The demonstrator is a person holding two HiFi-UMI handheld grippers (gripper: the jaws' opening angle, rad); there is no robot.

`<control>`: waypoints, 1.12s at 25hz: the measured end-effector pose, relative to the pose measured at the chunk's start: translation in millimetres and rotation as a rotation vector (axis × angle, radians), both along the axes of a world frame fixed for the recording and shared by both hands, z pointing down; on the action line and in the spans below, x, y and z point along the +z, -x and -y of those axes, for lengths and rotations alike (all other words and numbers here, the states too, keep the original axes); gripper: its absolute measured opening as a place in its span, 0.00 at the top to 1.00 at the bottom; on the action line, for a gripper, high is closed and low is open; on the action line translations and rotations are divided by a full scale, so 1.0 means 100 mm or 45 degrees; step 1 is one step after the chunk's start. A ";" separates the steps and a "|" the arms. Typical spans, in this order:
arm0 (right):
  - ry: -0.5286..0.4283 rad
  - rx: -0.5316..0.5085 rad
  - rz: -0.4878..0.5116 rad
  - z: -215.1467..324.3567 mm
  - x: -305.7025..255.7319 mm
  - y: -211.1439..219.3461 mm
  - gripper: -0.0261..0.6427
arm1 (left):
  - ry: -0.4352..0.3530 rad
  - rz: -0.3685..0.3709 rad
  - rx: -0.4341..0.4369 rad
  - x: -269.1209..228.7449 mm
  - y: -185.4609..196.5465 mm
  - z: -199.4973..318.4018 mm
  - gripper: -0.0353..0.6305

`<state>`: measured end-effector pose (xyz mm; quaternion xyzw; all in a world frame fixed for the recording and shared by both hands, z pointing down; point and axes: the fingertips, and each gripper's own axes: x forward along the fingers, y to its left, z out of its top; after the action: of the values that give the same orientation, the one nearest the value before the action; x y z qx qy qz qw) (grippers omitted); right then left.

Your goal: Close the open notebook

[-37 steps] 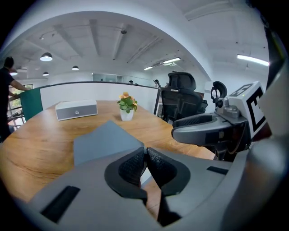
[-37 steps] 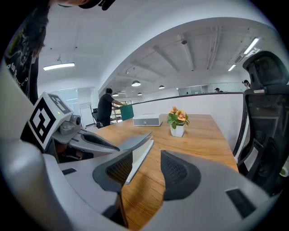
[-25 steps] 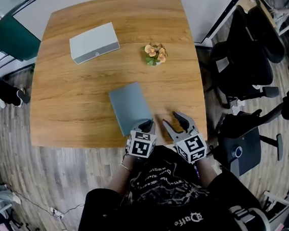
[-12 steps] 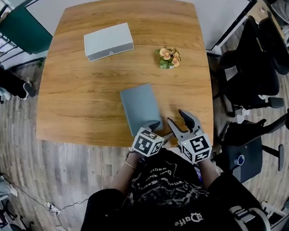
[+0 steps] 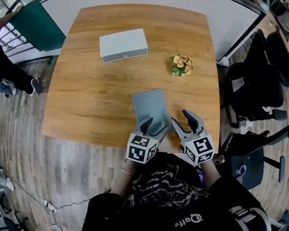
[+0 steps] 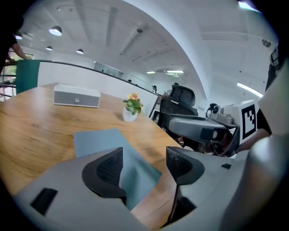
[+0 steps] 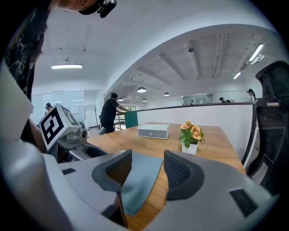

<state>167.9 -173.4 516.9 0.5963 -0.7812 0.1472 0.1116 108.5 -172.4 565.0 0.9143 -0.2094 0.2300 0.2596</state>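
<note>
On the wooden table (image 5: pixel 83 108), near its front edge, the grey-blue notebook (image 5: pixel 150 109) lies flat & shut, plain cover up, w/ the left gripper (image 5: pixel 154 128) over its near end, jaws just opened wide & empty, and the right gripper (image 5: pixel 181 118) beside it, likewise agape, holding nothing.

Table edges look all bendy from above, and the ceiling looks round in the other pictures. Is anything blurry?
Head view: the wide lens bows the table edges; all sharp. Left gripper view: the ceiling curves into a dome, the wood beside the notebook looks slightly smeared. Right gripper view: same dome, dark corners, crisp flower pot.
</note>
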 end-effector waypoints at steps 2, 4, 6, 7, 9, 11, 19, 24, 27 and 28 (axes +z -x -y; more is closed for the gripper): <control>-0.009 -0.017 -0.003 0.06 -0.03 0.06 0.64 | -0.043 -0.002 -0.070 -0.08 0.16 0.13 0.46; -0.021 -0.031 -0.007 0.11 -0.07 0.11 0.64 | -0.093 -0.001 -0.129 -0.17 0.31 0.24 0.47; -0.036 -0.045 -0.015 0.17 -0.12 0.16 0.64 | -0.145 -0.006 -0.186 -0.26 0.46 0.33 0.47; -0.044 -0.052 -0.021 0.20 -0.14 0.18 0.64 | -0.168 -0.013 -0.214 -0.30 0.53 0.37 0.47; -0.058 -0.062 -0.035 0.25 -0.17 0.21 0.64 | -0.204 -0.036 -0.276 -0.37 0.67 0.44 0.47; -0.069 -0.071 -0.048 0.29 -0.19 0.24 0.64 | -0.231 -0.061 -0.342 -0.44 0.80 0.51 0.47; -0.105 -0.100 -0.061 0.38 -0.26 0.32 0.64 | -0.345 -0.052 -0.492 -0.65 1.21 0.63 0.47; -0.120 -0.064 -0.085 0.43 -0.26 0.31 0.64 | -0.392 0.017 -0.535 -0.63 1.27 0.68 0.47; -0.127 -0.067 -0.097 0.43 -0.25 0.32 0.68 | -0.389 0.021 -0.538 -0.61 1.24 0.66 0.54; -0.129 -0.066 -0.099 0.43 -0.26 0.32 0.72 | -0.387 0.011 -0.544 -0.61 1.23 0.66 0.58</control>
<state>135.6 -216.2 491.3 0.5862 -0.7978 0.0813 0.1153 -14.3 -238.2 503.8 0.8768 -0.4310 0.1398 0.1610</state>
